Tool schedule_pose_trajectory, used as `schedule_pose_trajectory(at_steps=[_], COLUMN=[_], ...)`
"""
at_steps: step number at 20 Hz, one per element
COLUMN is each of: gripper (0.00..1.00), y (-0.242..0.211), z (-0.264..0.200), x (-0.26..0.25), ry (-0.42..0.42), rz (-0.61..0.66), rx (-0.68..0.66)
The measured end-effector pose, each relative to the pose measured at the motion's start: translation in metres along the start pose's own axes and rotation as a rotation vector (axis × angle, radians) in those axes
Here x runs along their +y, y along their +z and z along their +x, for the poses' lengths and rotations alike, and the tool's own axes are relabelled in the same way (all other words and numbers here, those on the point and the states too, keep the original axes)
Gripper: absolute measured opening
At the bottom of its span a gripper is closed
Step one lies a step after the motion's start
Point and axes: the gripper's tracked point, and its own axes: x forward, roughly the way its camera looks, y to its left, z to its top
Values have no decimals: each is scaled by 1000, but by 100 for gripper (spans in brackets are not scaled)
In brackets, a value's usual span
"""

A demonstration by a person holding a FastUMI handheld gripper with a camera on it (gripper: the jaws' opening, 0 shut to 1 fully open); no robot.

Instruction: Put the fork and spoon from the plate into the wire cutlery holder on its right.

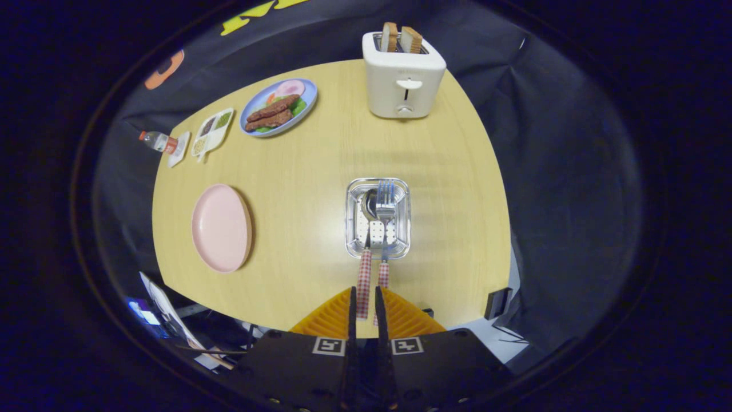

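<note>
The wire cutlery holder (400,240) stands on the wooden table, just beyond my fingers. Inside it are the fork (386,197) and the spoon (369,203), heads down in the holder, their red-checked handles rising toward me. The spoon's handle runs back between my two fingers, which stand close together with both sides against it. The fork's handle lies just right of it, beside the right finger. My gripper (364,303) hovers above the holder's near side. Left of the holder lies the pink plate (222,228), with nothing on it.
A white toaster (404,80) with two bread slices stands at the table's far side. A blue plate of food (278,107), a small divided sauce tray (213,130) and a lying bottle (157,141) sit at the far left. The table's near edge is just under my fingers.
</note>
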Motion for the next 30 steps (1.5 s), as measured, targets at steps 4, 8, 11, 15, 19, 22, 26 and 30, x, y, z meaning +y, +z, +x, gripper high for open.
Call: schedule_pose_trajectory(at_steps=[4, 8, 11, 15, 19, 22, 26, 30], gripper=[30, 53, 65, 80, 88, 96, 97, 96], y=[11, 25, 33, 33, 30, 25, 3, -9], z=[-20, -56, -85, -125, -171, -203, -254, -289], x=[10, 22, 31, 54, 85, 116, 156, 195], ry=[15, 33, 31, 61, 81, 85, 107, 133], rz=[20, 14, 9, 4, -4, -49, -82, -109], rx=[-111, -288, -427, -580, -758, -902, -1070, -1247])
